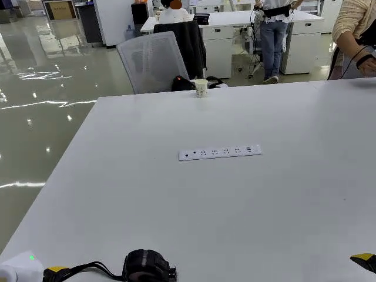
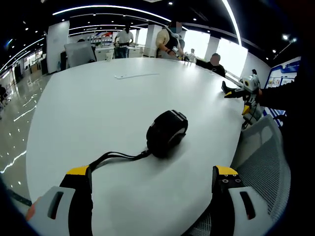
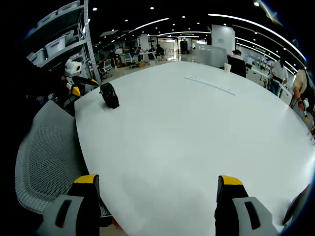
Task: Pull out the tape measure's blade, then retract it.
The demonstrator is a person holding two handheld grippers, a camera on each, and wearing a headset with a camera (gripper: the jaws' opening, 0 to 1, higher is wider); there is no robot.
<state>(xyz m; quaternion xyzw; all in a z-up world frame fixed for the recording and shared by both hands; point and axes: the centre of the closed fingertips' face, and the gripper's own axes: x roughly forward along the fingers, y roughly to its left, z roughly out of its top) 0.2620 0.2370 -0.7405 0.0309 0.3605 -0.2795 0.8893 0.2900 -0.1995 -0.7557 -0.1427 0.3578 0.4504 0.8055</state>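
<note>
Tape measure [image 1: 148, 267] lies on the white desk [image 1: 247, 205] at the near edge, at about 7 o'clock in the head view. It is a black, rounded case resting on the desk surface. A black strap [image 1: 94, 269] runs from it toward 9 o'clock and ends right at a yellow jaw tip of the left gripper [image 1: 57, 271]. I cannot tell whether the strap and the tip touch.

In the left gripper view, the left gripper [image 2: 151, 172] has its jaws spread wide with nothing between them. The tape measure [image 2: 167, 132] sits just ahead of them at 12 o'clock, apart from both jaws. The right gripper [image 2: 246, 93] is at 3 o'clock of that view, off the desk edge above a grey mesh chair [image 2: 261, 167].

In the right gripper view, the right gripper [image 3: 157, 180] is also wide open and holds nothing, with only bare desk between its jaws. The tape measure [image 3: 109, 95] is well apart from it at 10 o'clock, near the desk edge.

A white power strip [image 1: 219, 152] lies flat in the middle of the desk, at about 1 o'clock from the tape measure and well apart from it. A paper cup [image 1: 201, 87] stands upright at the far edge, at 12 o'clock in the head view. A grey office chair [image 1: 154, 61] stands just beyond the cup.
</note>
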